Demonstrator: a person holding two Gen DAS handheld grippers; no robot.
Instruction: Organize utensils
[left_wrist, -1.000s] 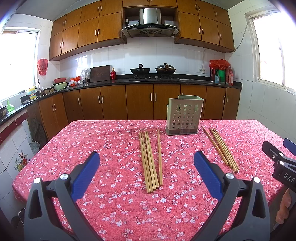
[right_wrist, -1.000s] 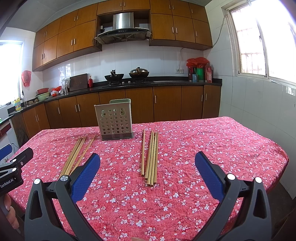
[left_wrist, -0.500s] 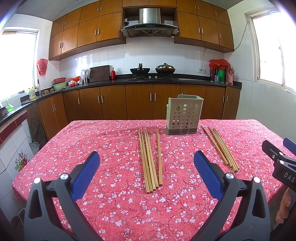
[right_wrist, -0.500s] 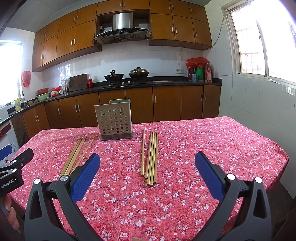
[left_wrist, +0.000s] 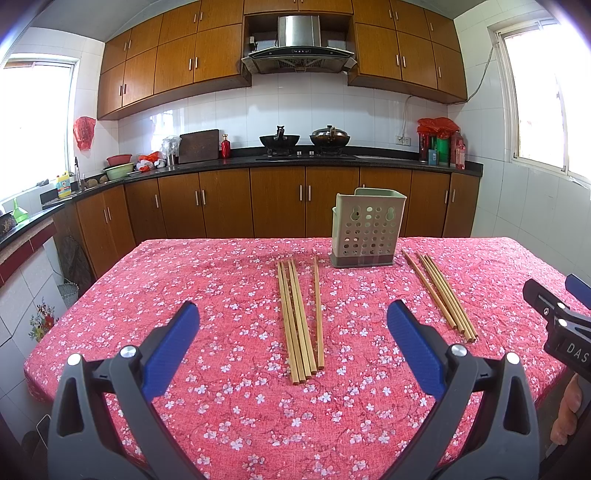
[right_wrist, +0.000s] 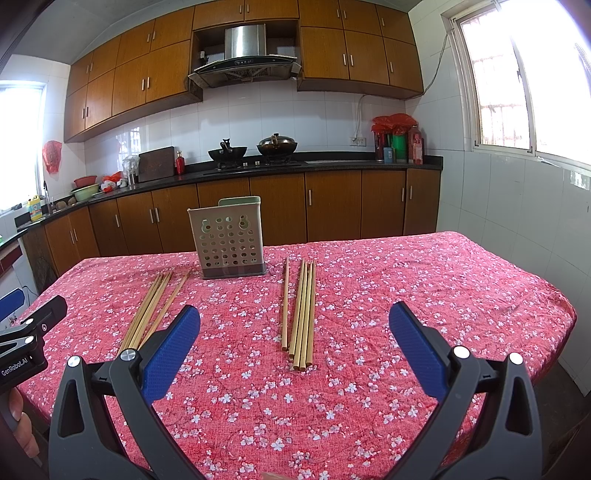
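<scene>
Nearest the cameras, the left gripper and right gripper both hover over the tablecloth with fingers spread wide, nothing between them. Past the left one lies a bunch of chopsticks, flat and roughly parallel, one stick slightly apart. A second bunch lies ahead of the right gripper. Further back, between the two bunches, the holder stands upright, touching neither.

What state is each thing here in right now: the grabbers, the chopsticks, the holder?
Left gripper: open, empty, above the table.
Right gripper: open, empty.
Left chopstick group: flat on the tablecloth.
Right chopstick group: lying flat.
Utensil holder: upright, no chopsticks showing.
</scene>
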